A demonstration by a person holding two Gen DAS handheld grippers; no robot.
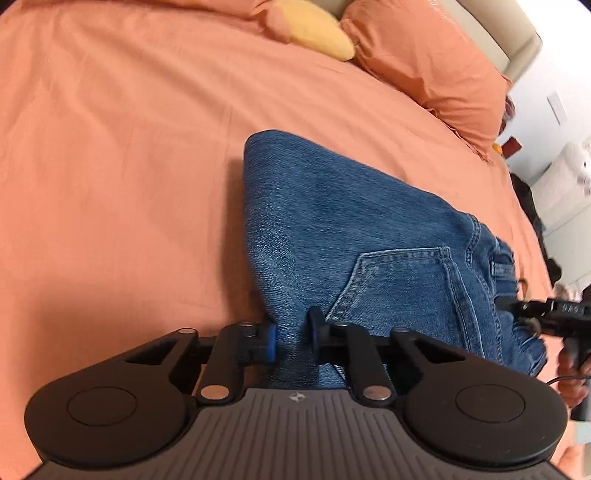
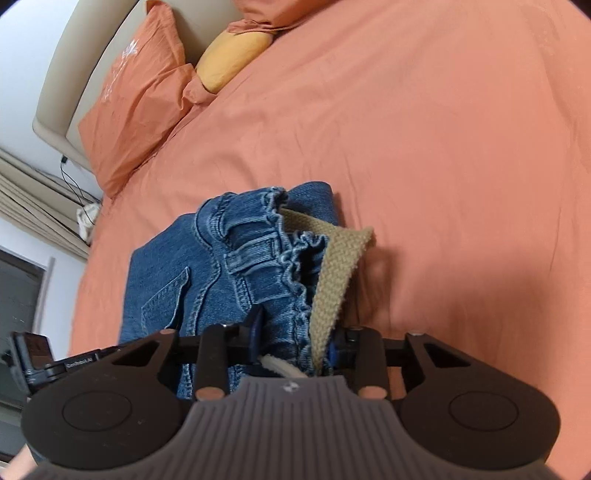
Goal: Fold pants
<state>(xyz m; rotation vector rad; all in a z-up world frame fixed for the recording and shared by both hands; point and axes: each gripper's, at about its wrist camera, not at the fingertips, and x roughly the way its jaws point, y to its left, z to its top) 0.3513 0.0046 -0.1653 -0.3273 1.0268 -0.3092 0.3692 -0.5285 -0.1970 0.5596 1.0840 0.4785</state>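
Blue denim pants (image 1: 332, 236) lie folded on an orange bed sheet (image 1: 110, 147), back pocket up. My left gripper (image 1: 291, 338) is shut on a bunched fold of the denim at the near edge. In the right wrist view the ruffled waistband (image 2: 280, 258) with a tan woven belt (image 2: 332, 280) faces me. My right gripper (image 2: 295, 343) is shut on the waistband and belt. The right gripper also shows in the left wrist view (image 1: 535, 310) at the waistband end.
Orange pillows (image 1: 436, 66) and a yellow cushion (image 1: 314, 29) lie at the head of the bed against a beige headboard (image 2: 74, 66). The bed's edge and room furniture (image 1: 561, 177) are at the right of the left wrist view.
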